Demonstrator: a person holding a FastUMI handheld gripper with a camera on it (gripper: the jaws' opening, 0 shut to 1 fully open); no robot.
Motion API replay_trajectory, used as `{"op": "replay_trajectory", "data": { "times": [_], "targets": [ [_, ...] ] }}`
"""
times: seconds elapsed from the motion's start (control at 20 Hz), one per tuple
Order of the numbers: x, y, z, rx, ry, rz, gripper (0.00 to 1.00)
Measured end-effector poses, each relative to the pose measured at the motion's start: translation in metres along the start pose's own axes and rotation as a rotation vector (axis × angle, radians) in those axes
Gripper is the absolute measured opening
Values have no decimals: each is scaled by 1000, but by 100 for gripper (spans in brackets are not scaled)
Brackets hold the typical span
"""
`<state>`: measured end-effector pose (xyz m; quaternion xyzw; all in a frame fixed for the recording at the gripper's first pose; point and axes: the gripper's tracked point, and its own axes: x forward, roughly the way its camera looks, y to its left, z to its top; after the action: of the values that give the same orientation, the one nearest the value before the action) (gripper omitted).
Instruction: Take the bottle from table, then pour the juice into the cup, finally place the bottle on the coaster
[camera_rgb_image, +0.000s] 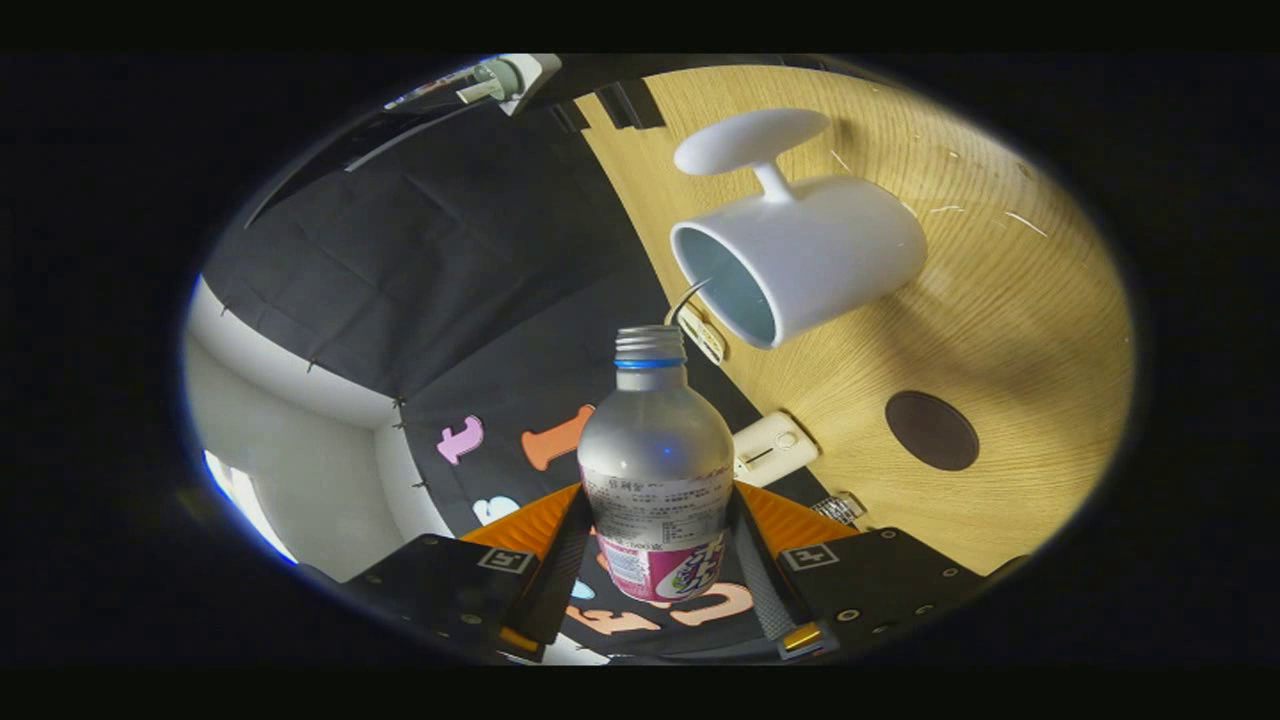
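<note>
Gripping the smooth, rigid bottle (657, 470) at its labelled waist, your gripper's (657, 560) closed fingers are tipping it toward the cup (800, 265) at upper right, so you are probably guarding against slipping.

Light is bright and warm on the wooden counter (1000, 330), where the white cup (800, 265) throws a soft shadow beside its saucer-like base. The bottle (655, 450) shows a pale sheen on its shoulder. Beyond the bottle the cloth wall stays dim. Fisheye bending curves the counter's edge; the rim blurs slightly.
</note>
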<state>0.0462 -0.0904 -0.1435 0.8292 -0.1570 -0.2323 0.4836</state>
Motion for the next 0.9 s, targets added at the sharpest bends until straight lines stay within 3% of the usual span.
{"op": "replay_trajectory", "data": {
  "times": [0.9],
  "targets": [
    [7, 10, 3, 84, -34, 9, 74]
  ]
}}
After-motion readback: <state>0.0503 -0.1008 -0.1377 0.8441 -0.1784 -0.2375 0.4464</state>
